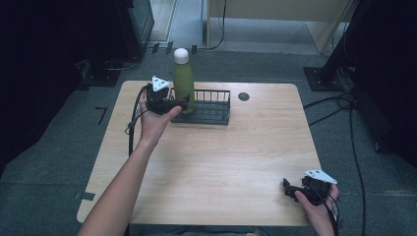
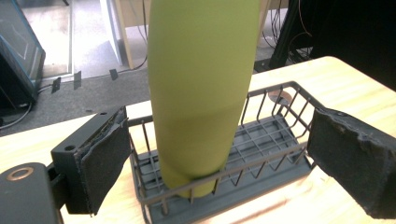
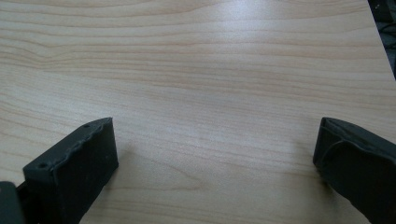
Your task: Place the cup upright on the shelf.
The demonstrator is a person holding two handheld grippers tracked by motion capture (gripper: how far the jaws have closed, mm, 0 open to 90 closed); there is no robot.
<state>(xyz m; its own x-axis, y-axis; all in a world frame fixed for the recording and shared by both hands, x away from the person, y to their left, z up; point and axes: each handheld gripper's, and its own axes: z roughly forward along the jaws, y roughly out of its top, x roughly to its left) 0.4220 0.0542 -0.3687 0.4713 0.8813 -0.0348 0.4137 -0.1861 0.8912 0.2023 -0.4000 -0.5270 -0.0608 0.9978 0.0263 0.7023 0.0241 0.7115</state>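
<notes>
- Green bottle (image 1: 183,81) with a white cap stands upright at the left end of the wire basket (image 1: 211,105), near the far edge of the bench (image 1: 221,157); its long axis is vertical.
- Left gripper (image 2: 219,154) is the nearer: its fingers (image 2: 102,163) are spread apart either side of the bottle, touching nothing, the basket's near rail between.
- Right gripper (image 1: 295,189) rests well apart at the near right corner, fingers apart, empty.

Bright, even overhead light on the table (image 1: 211,147); dark surroundings, slightly soft focus.
</notes>
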